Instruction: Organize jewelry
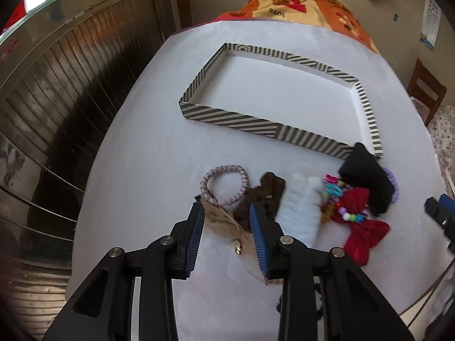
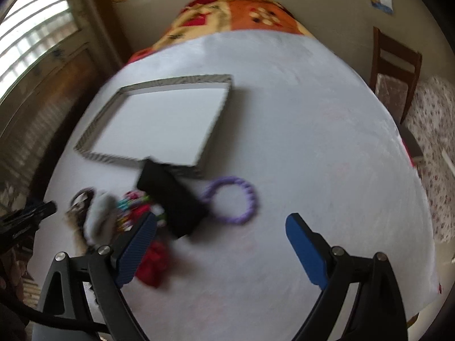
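A row of hair accessories lies on the white table [image 1: 136,156] just in front of the striped tray [image 1: 227,118]: a pink braided hair tie [image 1: 224,183], a brown scrunchie [image 1: 261,196], a white fluffy piece [image 1: 298,207], colourful beaded bits [image 1: 335,196], a red bow [image 1: 364,227], a black cloth piece [image 1: 366,179] and a purple hair tie [image 2: 230,200].

The left gripper [image 1: 227,238] has its jaws closed on a tan card [image 1: 241,236] carrying a small gold piece, too small to identify. The right wrist view is blurred. The right gripper [image 2: 220,244] stands wide apart over bare table, gripping nothing, its left finger overlapping the red bow.
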`<state>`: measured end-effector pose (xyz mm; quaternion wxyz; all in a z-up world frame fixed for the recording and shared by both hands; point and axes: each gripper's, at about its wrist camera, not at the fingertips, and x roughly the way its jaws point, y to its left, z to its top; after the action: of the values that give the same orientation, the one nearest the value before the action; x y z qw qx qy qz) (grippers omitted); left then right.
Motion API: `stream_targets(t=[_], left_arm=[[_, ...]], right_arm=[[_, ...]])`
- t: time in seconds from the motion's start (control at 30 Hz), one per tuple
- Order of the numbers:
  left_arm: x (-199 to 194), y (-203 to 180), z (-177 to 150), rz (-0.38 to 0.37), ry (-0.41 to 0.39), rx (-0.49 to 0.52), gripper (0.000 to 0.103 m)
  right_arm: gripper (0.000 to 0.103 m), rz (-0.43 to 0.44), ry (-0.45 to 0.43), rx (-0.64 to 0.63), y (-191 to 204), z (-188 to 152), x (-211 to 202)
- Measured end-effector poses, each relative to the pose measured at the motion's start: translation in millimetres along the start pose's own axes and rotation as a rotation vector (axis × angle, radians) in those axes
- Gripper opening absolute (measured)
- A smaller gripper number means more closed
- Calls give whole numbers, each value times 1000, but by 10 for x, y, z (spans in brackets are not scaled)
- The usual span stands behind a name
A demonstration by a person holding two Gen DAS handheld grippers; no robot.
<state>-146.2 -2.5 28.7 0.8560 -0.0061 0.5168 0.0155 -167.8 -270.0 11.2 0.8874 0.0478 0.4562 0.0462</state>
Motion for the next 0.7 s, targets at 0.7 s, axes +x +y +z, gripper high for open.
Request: stream_targets(t=[0.7], left_arm=[[-205,-110,-82,24,-31,4,24]], right_arm=[[95,16,-41,-121,624,-102,-189]])
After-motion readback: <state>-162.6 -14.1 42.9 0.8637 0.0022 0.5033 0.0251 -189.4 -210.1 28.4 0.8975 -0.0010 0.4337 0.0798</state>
